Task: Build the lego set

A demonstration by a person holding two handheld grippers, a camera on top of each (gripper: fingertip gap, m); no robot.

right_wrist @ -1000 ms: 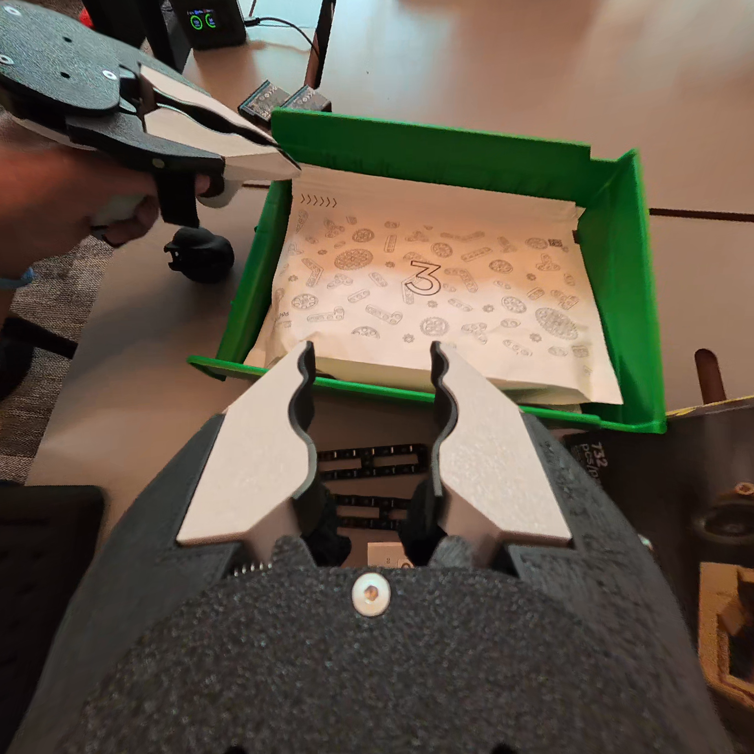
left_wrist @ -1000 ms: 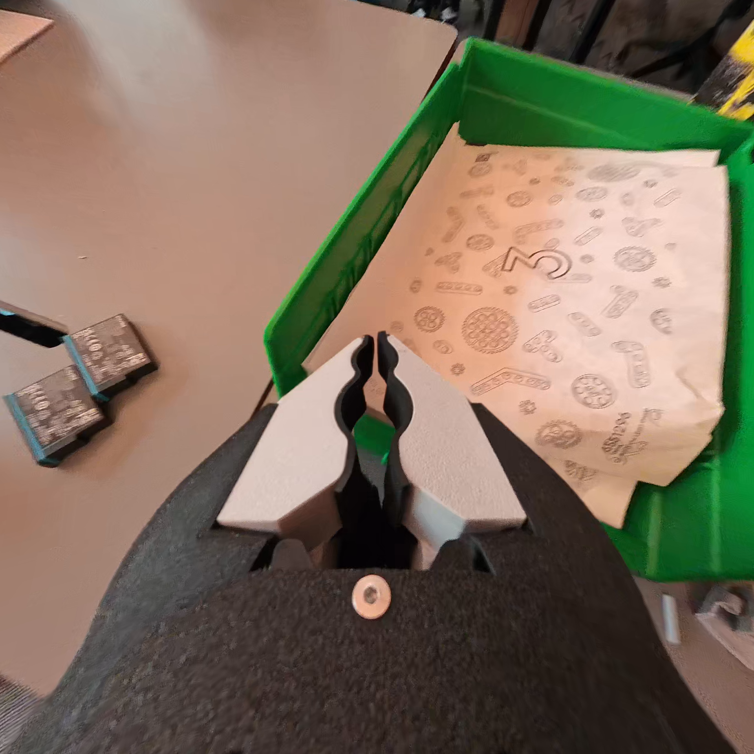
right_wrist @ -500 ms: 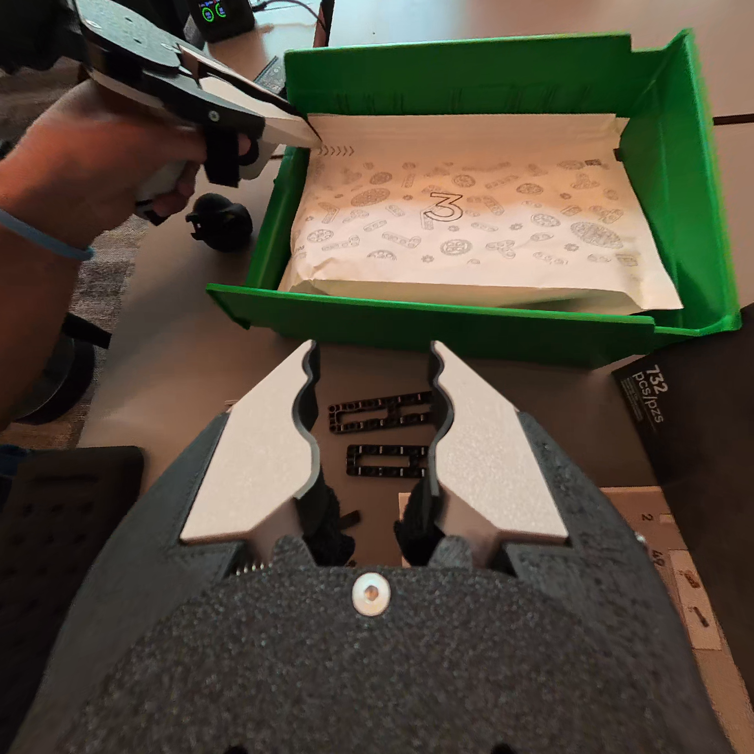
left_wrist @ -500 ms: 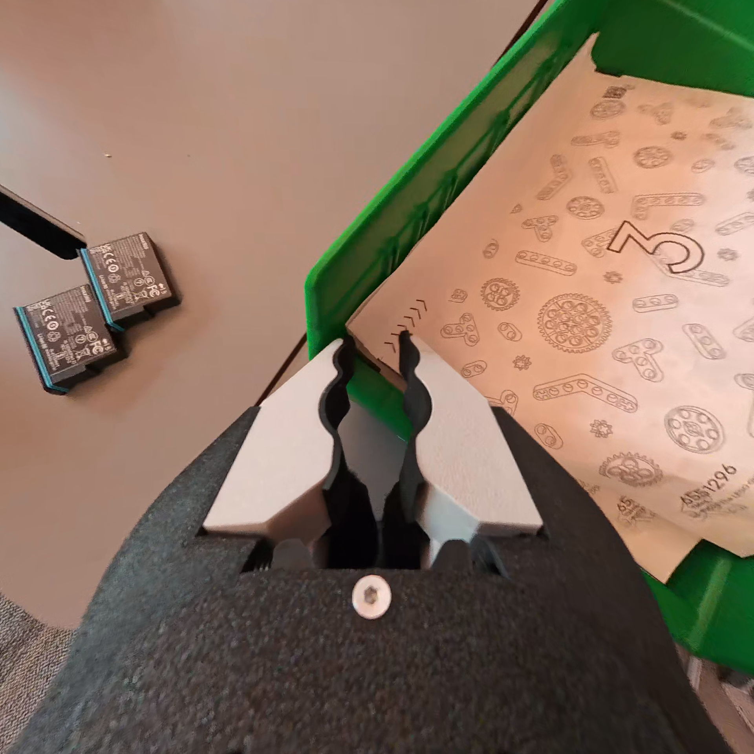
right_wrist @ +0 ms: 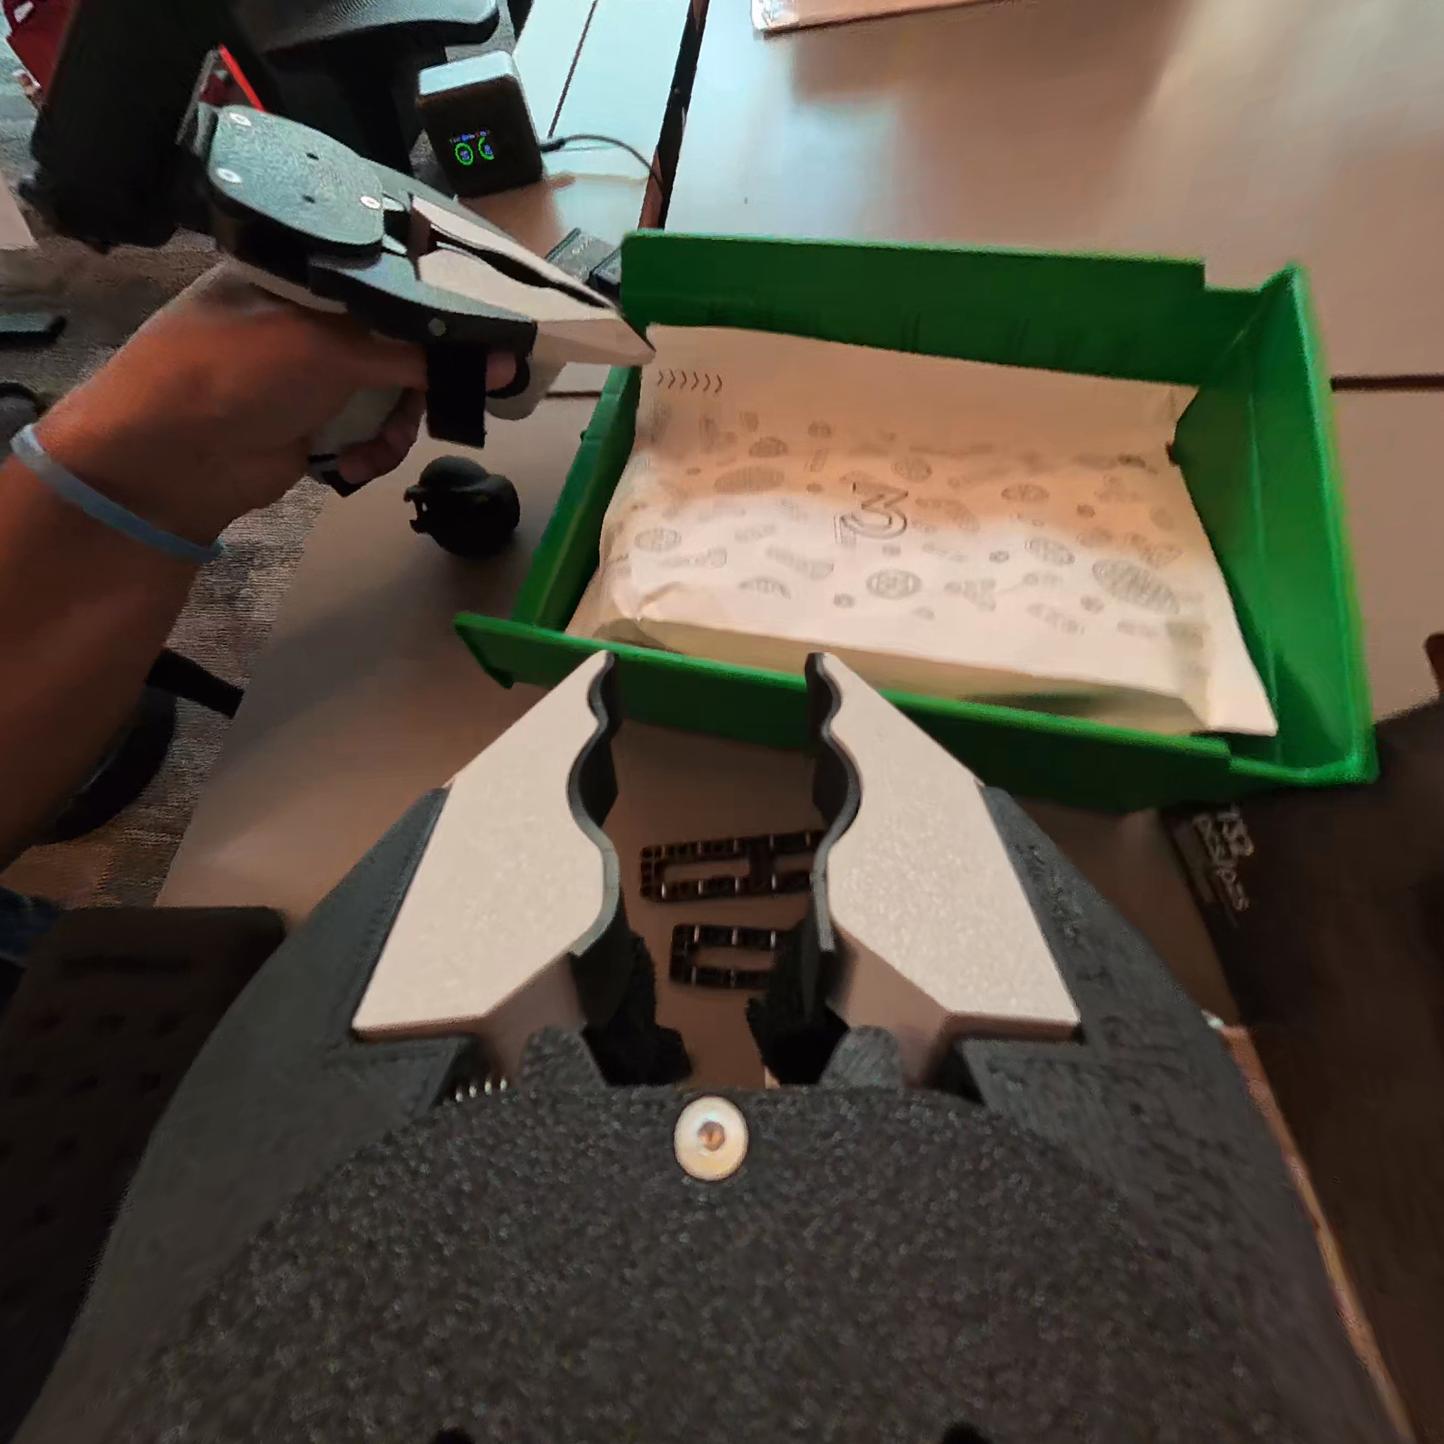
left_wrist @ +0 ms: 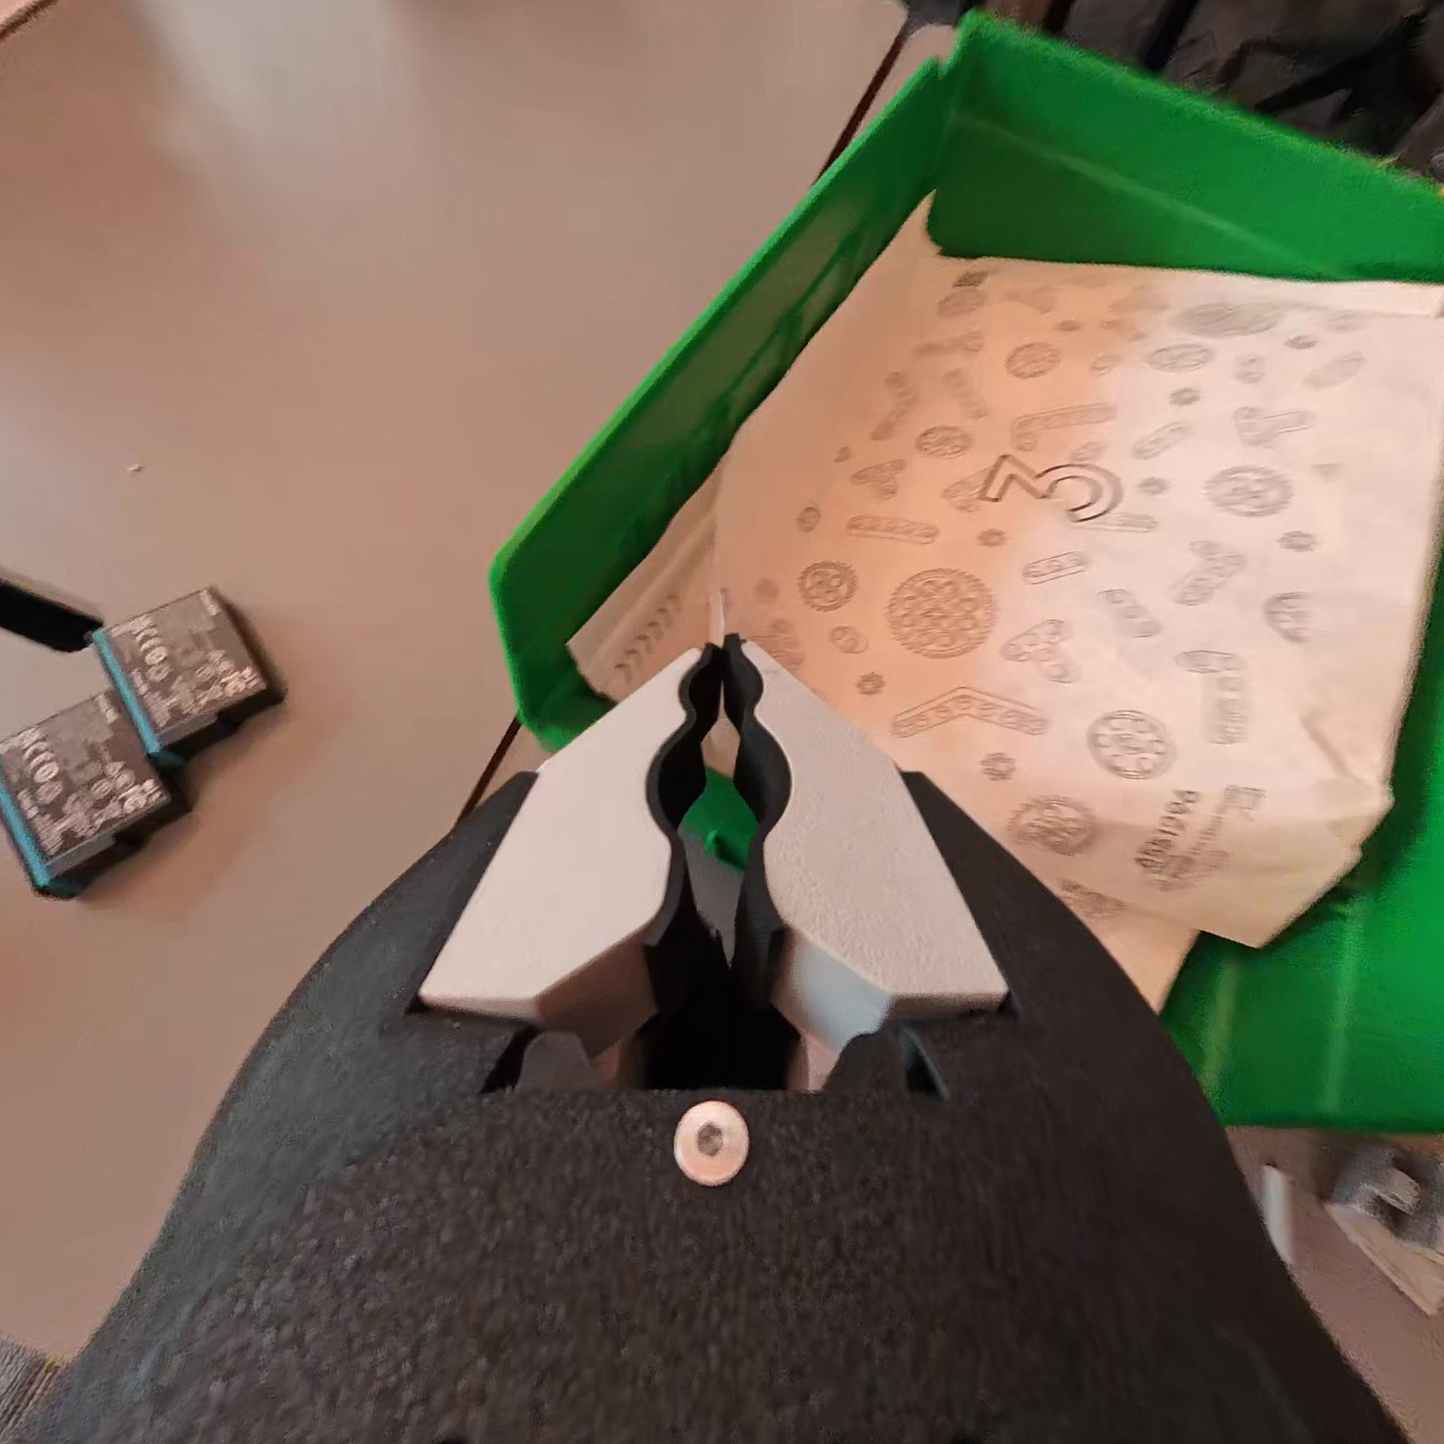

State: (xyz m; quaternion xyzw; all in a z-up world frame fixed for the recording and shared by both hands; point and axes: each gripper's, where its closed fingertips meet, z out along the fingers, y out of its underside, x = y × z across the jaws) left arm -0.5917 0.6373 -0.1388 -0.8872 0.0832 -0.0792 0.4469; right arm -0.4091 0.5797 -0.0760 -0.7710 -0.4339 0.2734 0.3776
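Observation:
A white paper bag (left_wrist: 1094, 625) printed with grey part drawings lies in a green bin (left_wrist: 703, 406). My left gripper (left_wrist: 719, 655) is shut on the bag's near left corner and holds that corner raised and folded. In the right wrist view the left gripper (right_wrist: 642, 348) pinches the bag (right_wrist: 938, 562) at the far left corner of the bin (right_wrist: 898, 289). My right gripper (right_wrist: 711, 672) is open and empty, in front of the bin's near wall. Two black lego frames (right_wrist: 730, 867) lie on the table between its fingers.
Two black battery packs (left_wrist: 187, 672) lie on the table left of the bin. A small device with a green display (right_wrist: 477, 148) stands at the back left. A black box (right_wrist: 1328, 859) sits at the right, and a black chair caster (right_wrist: 465, 508) shows left of the bin. My right fingertips sit around 20 cm from my left ones.
My left gripper has closed on the bag's corner and lifted it, folding the bag's edge upward. The right gripper stays open and its view has shifted slightly.

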